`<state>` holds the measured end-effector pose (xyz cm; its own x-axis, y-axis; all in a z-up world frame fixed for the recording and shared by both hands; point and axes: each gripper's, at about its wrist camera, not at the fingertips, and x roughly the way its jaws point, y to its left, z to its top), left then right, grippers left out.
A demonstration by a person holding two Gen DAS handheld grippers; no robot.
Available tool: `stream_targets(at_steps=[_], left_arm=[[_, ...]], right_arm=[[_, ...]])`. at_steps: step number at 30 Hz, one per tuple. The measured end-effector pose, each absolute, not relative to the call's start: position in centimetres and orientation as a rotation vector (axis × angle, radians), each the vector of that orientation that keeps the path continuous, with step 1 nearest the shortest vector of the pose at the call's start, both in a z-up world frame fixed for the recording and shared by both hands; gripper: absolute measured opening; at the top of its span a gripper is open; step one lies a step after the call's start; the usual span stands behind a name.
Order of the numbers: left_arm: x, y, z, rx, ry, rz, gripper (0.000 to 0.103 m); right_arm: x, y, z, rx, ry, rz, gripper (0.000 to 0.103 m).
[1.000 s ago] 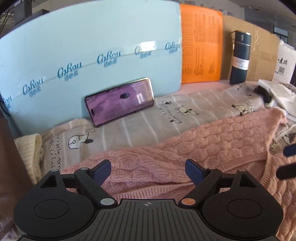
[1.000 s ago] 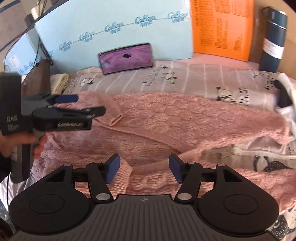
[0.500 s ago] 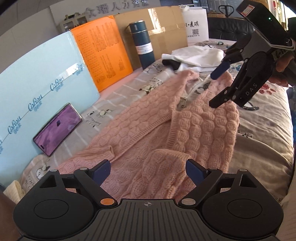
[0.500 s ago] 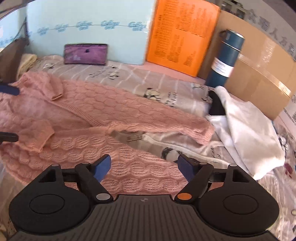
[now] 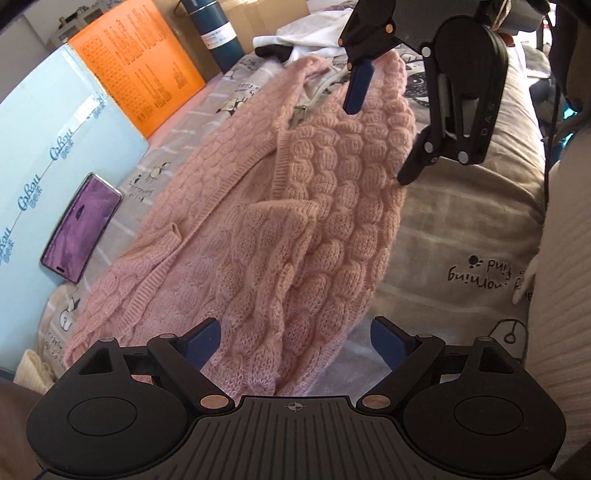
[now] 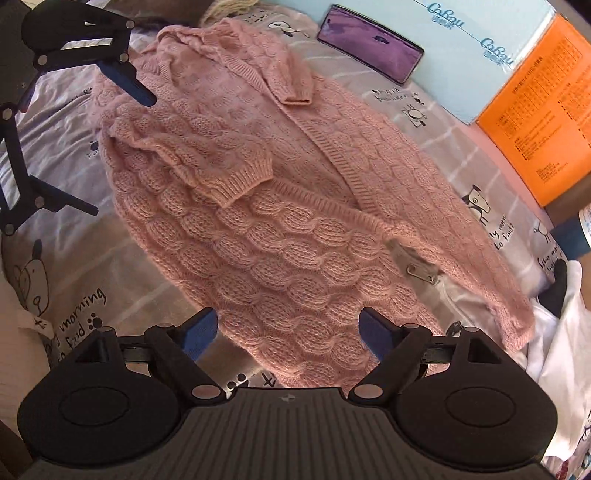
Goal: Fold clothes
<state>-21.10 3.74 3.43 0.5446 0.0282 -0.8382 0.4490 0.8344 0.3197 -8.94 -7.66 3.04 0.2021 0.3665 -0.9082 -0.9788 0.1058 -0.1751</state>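
Left tool (image 5: 291, 343) spread at cardigan (image 5: 280, 206) hem, neckline farthest away.

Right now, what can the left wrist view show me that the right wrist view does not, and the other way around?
Only the left wrist view shows the right gripper, jaws opening with nothing between them, and the blue bottle's label. Only the right wrist view shows the left gripper, open and empty, and the folded cuff. Both show the pink sweater, phone, orange sheet and bedsheet.
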Motion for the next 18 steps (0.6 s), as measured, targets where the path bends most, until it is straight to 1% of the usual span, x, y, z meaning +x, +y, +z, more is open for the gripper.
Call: stream_targets(at_steps=[8, 12, 14, 16, 17, 18], left_arm=[[-22.0, 5.0, 2.0, 0.602, 0.963, -0.159, 0.091], [-22.4, 5.6, 2.0, 0.586, 0.934, -0.162, 0.091], [-22.2, 6.4, 2.1, 0.538, 0.928, -0.142, 0.087], [-21.9, 7.4, 2.3, 0.509, 0.935, -0.102, 0.079], [-21.8, 7.8, 2.4, 0.499, 0.937, -0.087, 0.075], [-21.8, 8.3, 2.6, 0.481, 0.937, -0.075, 0.073]], right_arm=[[-9.5, -7.1, 1.6, -1.045, 0.835, 1.19, 0.083], [-9.4, -7.0, 1.2, -1.02, 0.84, 1.195, 0.083], [-9.3, -6.9, 1.1, -0.997, 0.84, 1.201, 0.083], [-9.1, -6.8, 1.2, -0.97, 0.841, 1.209, 0.08], [-9.0, -6.9, 1.3, -0.959, 0.839, 1.212, 0.076], [-8.8, -7.0, 1.4, -0.948, 0.837, 1.215, 0.066]])
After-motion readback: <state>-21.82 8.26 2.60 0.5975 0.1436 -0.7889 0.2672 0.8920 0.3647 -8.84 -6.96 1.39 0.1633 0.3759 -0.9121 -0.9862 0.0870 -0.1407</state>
